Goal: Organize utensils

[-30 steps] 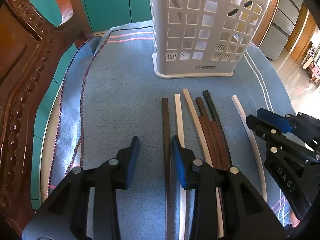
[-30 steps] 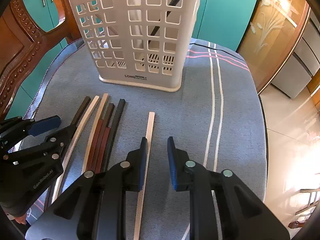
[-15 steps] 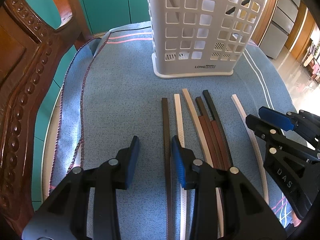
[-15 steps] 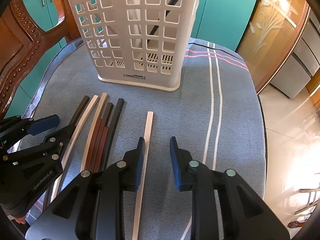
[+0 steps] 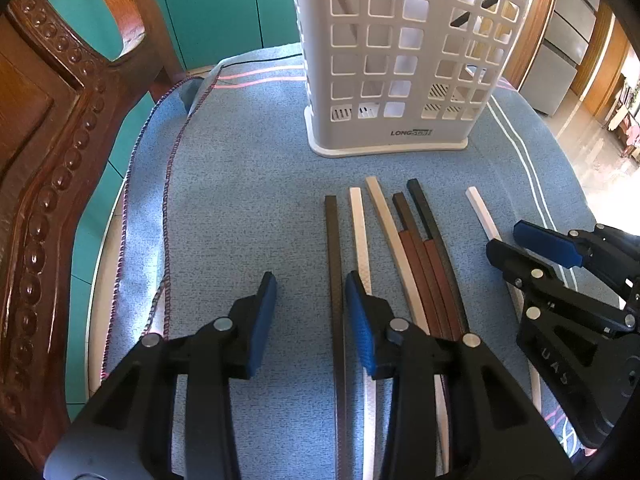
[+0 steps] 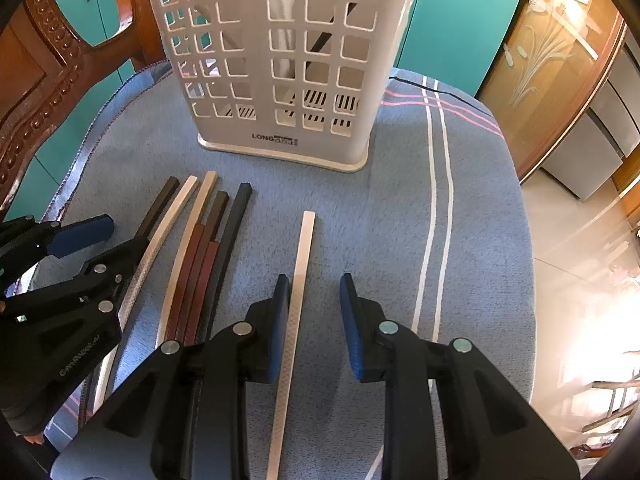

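Item: white chopstick point(image 6: 298, 292), lying apart from the bundle on the desk point(image 6: 400, 220), between your right tool's point(image 6: 314, 316) narrow, unclosed pads. Left tool point(image 5: 310, 316): opening, straddling dark chopstick point(image 5: 334, 280). Centre pads, squeeze evenly, then lift toward basket point(image 6: 272, 60).

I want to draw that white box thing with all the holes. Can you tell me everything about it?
The white utensil basket is tall plastic, its walls a grid of square holes, with slotted vents low down and a flat rim round its foot. Dark lettering sits near the bottom front. It stands upright on the blue cloth, behind the row of chopsticks and not touching them. A dark chopstick leans inside it, seen through the holes. Neither gripper touches it.
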Motion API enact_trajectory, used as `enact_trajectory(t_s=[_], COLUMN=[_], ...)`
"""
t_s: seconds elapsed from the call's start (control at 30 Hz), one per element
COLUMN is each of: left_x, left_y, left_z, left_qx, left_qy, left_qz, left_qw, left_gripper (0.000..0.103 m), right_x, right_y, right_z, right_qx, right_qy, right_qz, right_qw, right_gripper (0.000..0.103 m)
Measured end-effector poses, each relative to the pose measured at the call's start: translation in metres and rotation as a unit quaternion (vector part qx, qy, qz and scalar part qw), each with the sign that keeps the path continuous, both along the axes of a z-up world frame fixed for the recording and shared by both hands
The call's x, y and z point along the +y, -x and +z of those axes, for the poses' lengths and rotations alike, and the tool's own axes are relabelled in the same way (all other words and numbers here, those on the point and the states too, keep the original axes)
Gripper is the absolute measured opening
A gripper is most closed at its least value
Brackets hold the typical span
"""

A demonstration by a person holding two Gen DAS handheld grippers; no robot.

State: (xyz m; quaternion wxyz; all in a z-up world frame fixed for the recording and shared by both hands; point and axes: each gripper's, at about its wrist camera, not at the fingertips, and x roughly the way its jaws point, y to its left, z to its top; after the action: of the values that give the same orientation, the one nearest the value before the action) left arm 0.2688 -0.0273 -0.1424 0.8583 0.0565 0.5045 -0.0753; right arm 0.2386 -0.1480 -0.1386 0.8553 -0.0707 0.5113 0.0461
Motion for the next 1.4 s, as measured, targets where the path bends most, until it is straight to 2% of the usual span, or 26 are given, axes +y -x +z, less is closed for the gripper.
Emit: enact_trajectory(t_s=[0.43, 0.9, 0.93, 1.03, 1.17, 1.27, 1.4], left_x=[0.002, 0.0, 0.0, 0.0, 0.001, 0.004, 0.006], left_y=[-0.001, 0.0, 0.0, -0.001, -0.001, -0.002, 0.002], left_z=[0.001, 0.001, 0.001, 0.001, 0.001, 0.003, 0.009], left_qx=[-0.003, -0.003, -0.002, 0.0, 0.004, 0.004, -0.01], left_qy=[-0.009, -0.008, -0.006, 0.003, 0.015, 0.032, 0.033], left_qz=[0.003, 0.004, 0.005, 0.001, 0.001, 0.01, 0.016], left_qw=[1.0, 1.0, 1.0, 1.0, 0.9999, 0.9994, 0.9993], left_gripper=[0.044, 0.044, 0.044, 0.026, 0.012, 0.009, 0.009], right_x=[0.014, 0.016, 0.015, 0.015, 0.016, 0.017, 0.016], right_y=[0.005, 0.006, 0.006, 0.006, 0.006, 0.007, 0.007], right_z=[-0.002, -0.002, -0.002, -0.002, -0.001, -0.001, 0.0], right_qx=[-0.007, -0.009, -0.008, -0.008, -0.009, -0.01, -0.01], right_qy=[0.018, 0.02, 0.02, 0.022, 0.026, 0.028, 0.027], right_qz=[0.007, 0.007, 0.007, 0.007, 0.008, 0.009, 0.009], right_qw=[1.0, 1.0, 1.0, 1.0, 1.0, 1.0, 1.0], right_gripper=[0.026, 0.026, 0.026, 0.026, 0.026, 0.026, 0.026])
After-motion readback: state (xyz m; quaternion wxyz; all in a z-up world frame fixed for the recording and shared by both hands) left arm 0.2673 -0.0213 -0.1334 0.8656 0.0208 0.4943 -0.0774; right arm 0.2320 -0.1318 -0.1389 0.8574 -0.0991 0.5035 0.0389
